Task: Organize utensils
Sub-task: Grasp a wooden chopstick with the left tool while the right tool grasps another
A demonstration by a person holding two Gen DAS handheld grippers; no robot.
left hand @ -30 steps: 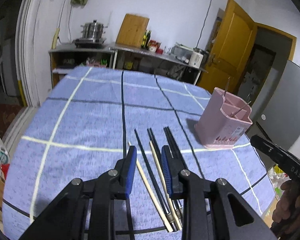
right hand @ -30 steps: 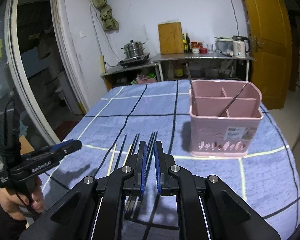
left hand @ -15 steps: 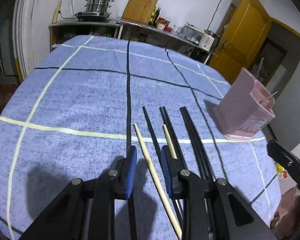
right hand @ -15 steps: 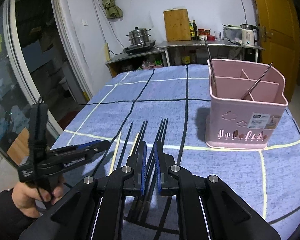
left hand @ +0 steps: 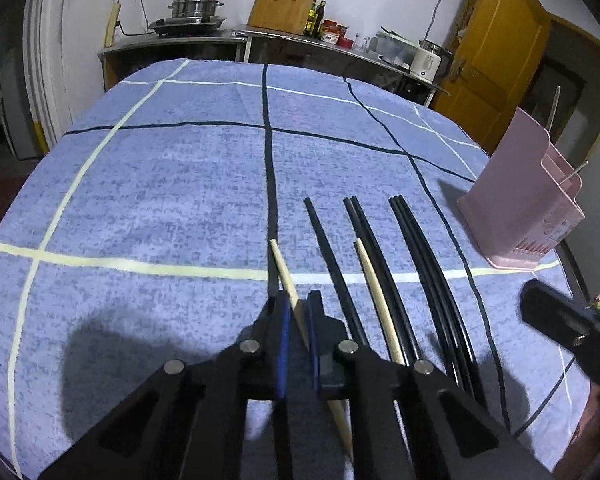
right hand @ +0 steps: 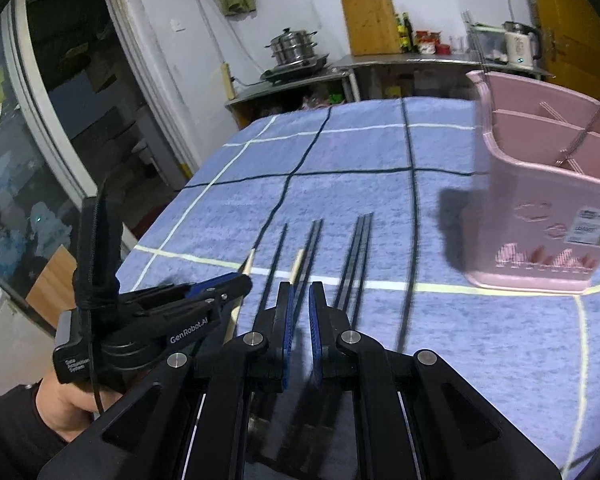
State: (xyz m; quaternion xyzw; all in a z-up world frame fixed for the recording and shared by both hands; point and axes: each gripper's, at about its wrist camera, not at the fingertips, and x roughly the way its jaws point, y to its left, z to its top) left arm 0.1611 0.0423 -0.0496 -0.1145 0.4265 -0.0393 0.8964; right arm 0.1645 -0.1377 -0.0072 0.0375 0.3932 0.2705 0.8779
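Several chopsticks lie side by side on a blue checked tablecloth. My left gripper is shut on the leftmost wooden chopstick, which still rests on the cloth. A second wooden chopstick lies among black chopsticks. A pink divided utensil holder stands at the right with metal utensils in it. My right gripper hovers shut and empty over the black chopsticks, with the holder to its right. The left gripper also shows in the right wrist view.
The table's right edge is close behind the holder. A kitchen counter with a steamer pot, bottles and a kettle stands beyond the table's far edge. A yellow door is at the back right.
My left gripper has dropped to the cloth and closed on the leftmost wooden chopstick. My right gripper has moved forward and to the left, still shut.
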